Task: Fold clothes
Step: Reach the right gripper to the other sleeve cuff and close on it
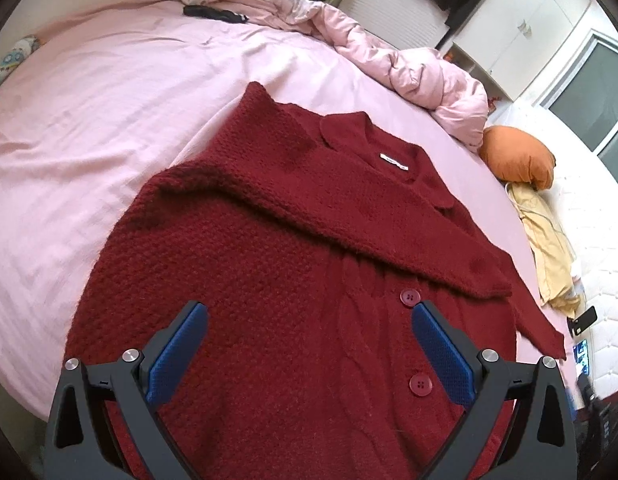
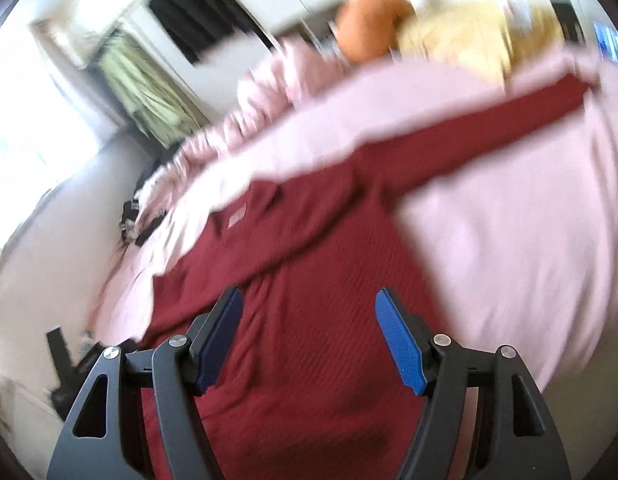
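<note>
In the left wrist view, the left gripper (image 1: pixel 309 320) stood with its blue pads wide apart and nothing between them, poised over a dark red knitted cardigan (image 1: pixel 269 240) spread on the pink bed sheet (image 1: pixel 89 120). One sleeve (image 1: pixel 349 220) lay folded across the chest just ahead of the fingers, with a button (image 1: pixel 408 296) close to the right pad. An orange cushion (image 1: pixel 517 158) sat far ahead to the right.

The right wrist view was blurred. The right gripper (image 2: pixel 309 320) also gaped, holding nothing, above the cardigan (image 2: pixel 309 280), whose other sleeve (image 2: pixel 489 120) stretched away ahead to the right.
</note>
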A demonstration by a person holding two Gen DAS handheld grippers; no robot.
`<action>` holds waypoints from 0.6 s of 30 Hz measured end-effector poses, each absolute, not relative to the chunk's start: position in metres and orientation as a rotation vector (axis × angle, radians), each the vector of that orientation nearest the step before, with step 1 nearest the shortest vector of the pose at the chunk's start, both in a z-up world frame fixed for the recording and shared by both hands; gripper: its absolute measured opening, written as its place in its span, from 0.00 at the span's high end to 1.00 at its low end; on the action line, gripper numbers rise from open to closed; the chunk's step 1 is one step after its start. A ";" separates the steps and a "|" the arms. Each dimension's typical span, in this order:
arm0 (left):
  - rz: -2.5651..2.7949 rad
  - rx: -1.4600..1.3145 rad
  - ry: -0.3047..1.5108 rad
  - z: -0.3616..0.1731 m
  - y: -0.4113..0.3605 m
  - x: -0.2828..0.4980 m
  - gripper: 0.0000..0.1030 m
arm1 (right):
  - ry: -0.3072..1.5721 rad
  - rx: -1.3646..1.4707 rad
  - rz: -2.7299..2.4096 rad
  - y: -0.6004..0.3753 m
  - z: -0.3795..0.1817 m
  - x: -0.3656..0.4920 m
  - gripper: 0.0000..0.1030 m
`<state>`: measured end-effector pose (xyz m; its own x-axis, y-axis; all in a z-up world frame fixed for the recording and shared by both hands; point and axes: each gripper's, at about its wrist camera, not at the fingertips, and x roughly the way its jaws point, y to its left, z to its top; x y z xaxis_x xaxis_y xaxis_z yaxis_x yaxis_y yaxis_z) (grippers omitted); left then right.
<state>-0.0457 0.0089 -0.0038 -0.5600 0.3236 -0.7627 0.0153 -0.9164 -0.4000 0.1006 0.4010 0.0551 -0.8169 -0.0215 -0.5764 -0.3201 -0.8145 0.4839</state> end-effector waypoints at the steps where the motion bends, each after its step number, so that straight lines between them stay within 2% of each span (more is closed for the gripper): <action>1: 2.572 -1.371 -0.543 -0.004 0.009 -0.046 0.01 | 0.759 -0.818 2.731 0.414 0.060 0.103 0.17; 3: 2.576 -1.373 -0.537 -0.004 0.010 -0.047 0.01 | 0.590 -0.739 2.724 0.438 0.063 0.107 0.13; 6: 2.581 -1.370 -0.547 -0.005 0.008 -0.047 0.01 | 0.539 -0.831 2.619 0.476 0.052 0.101 0.13; 8: 2.576 -1.372 -0.556 -0.006 0.008 -0.048 0.01 | 0.669 -0.957 2.497 0.513 0.035 0.094 0.13; 12: 2.563 -1.395 -0.548 -0.008 0.010 -0.049 0.01 | 1.135 -1.034 2.306 0.579 -0.006 0.098 0.13; 18: 2.562 -1.436 -0.504 -0.011 0.018 -0.052 0.01 | 1.321 -0.932 2.297 0.634 -0.025 0.097 0.13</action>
